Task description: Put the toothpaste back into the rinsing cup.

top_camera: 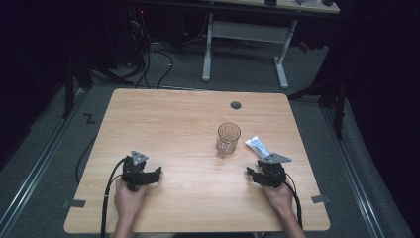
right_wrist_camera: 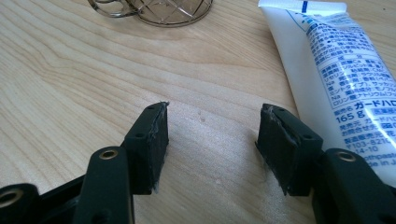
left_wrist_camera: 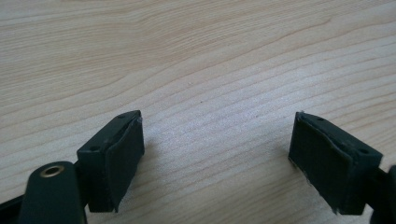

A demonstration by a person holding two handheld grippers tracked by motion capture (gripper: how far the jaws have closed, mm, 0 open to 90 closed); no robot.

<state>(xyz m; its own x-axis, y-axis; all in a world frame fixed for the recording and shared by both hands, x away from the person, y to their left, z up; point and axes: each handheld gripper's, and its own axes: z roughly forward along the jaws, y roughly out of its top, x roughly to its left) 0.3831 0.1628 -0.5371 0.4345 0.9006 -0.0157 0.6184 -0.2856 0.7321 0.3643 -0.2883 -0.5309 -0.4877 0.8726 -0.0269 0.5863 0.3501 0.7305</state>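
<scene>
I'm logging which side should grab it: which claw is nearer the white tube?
Right. The right claw sits just below the white tube; the left claw is far across the table.

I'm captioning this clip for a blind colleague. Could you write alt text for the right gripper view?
The right gripper rests low over a light wooden table, its two black jaws open with nothing between them. A white toothpaste tube with blue print lies just beside the right-hand jaw, and the base of a patterned drinking glass stands farther ahead.
</scene>
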